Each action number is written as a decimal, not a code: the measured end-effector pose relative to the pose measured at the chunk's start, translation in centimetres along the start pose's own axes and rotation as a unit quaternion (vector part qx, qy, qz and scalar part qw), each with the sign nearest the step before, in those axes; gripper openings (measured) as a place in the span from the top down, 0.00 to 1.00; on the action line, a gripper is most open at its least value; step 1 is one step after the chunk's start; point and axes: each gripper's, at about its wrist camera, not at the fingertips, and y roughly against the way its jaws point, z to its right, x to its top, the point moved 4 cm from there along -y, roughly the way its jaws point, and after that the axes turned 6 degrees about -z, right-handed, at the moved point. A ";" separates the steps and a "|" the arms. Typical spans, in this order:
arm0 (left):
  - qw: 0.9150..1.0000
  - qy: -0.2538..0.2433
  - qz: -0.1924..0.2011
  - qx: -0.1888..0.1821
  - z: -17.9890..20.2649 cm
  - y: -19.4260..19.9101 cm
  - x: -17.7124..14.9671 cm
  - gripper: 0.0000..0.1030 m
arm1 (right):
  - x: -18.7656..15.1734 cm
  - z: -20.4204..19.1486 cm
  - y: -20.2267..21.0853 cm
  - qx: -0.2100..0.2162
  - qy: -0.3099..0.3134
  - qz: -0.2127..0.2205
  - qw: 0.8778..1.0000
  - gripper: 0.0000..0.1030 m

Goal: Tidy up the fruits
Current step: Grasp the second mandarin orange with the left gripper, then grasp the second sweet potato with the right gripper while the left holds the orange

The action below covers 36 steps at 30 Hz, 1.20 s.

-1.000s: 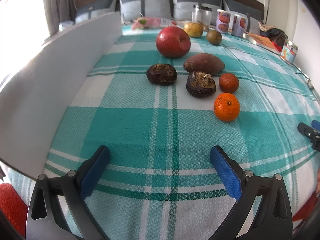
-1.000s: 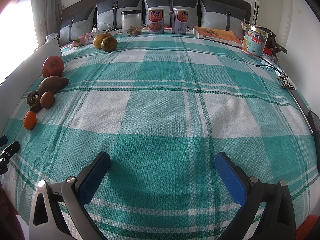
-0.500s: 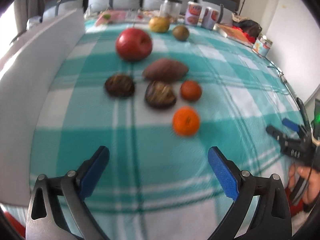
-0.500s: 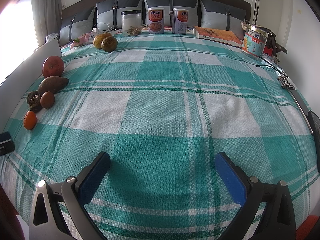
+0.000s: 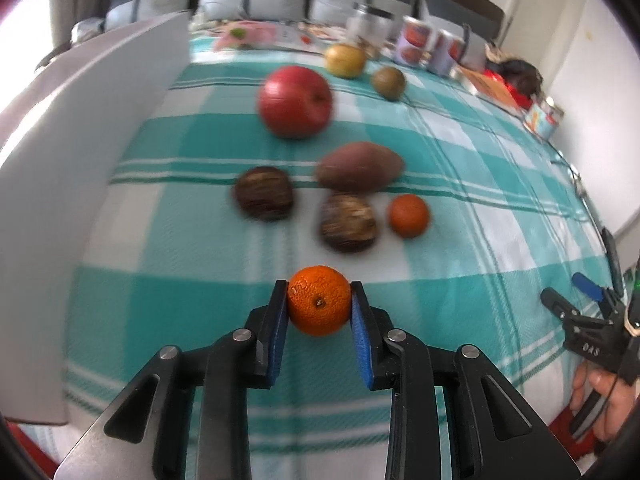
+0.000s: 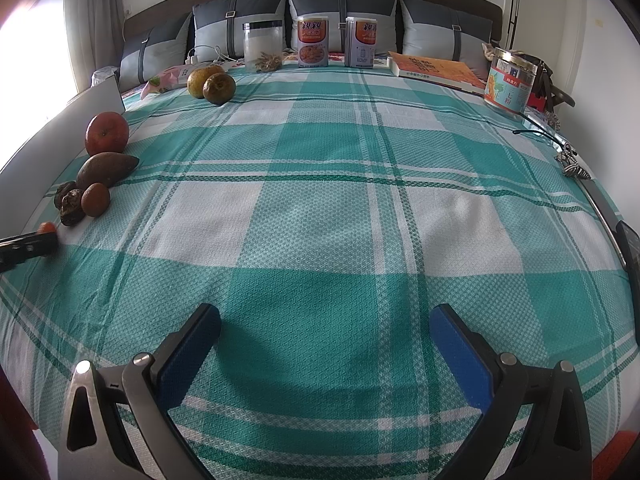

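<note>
**Left jaws clenched on an orange; right jaws released over bare cloth**

The left gripper (image 5: pixel 319 304) has just been closing, and its jaws now clamp a round, pitted orange mandarin (image 5: pixel 319 306) between flat blue pads (image 5: pixel 362 340), one pad pressed to each side. The fruit's stem dimple faces the camera. The black metal finger links carry bright round rivets.

Past the held fruit, on the teal-and-white checked woven bedspread (image 5: pixel 460 184), lie two dark brown, wrinkled round fruits (image 5: pixel 264 193), one left and one centre. A smaller, smooth orange mandarin (image 5: pixel 409 216) sits just beside the centre one. Behind them rests a reddish-brown, tapered sweet potato (image 5: pixel 359 172), and further back a glossy red apple (image 5: pixel 295 101). Near the headboard a yellow-green round fruit (image 5: pixel 345 60) and a brownish-green round fruit (image 5: pixel 388 83) lie close together. This view is blurred, so finer surface detail cannot be read. A plain white board (image 5: pixel 68 160) stands upright along the left edge of the bed.

The right gripper (image 6: pixel 324 344) hangs above the bedspread with its jaws spread wide and nothing between the blue pads. At the far end, against grey cushions (image 6: pixel 340 8), stand a clear plastic jar (image 6: pixel 263 46), two printed cylindrical tins (image 6: pixel 313 41), an orange-covered book (image 6: pixel 434 70) lying flat and a clear-lidded printed canister (image 6: pixel 508 86).
</note>
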 end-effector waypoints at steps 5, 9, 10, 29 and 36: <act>1.000 0.022 0.020 0.007 -3.5 2.6 -1.2 0.72 | 0.1 -0.1 -0.1 -0.002 0.000 -0.004 1.000 0.00; 0.998 0.046 0.035 0.001 -5.0 3.1 -2.3 0.72 | 1.7 -2.3 0.9 0.053 -0.014 -0.011 0.998 0.00; 0.998 0.053 0.034 -0.004 -5.3 2.9 -2.5 0.72 | 2.8 -4.1 1.5 0.070 0.006 -0.005 0.998 0.01; 0.997 0.067 0.028 -0.028 -6.1 2.0 -2.4 0.71 | 14.5 -26.8 -7.1 0.185 0.399 -0.155 0.885 0.47; 0.997 0.063 0.022 -0.026 -5.7 1.4 -2.3 0.71 | 14.3 -26.0 -7.7 0.177 0.353 -0.157 0.905 0.62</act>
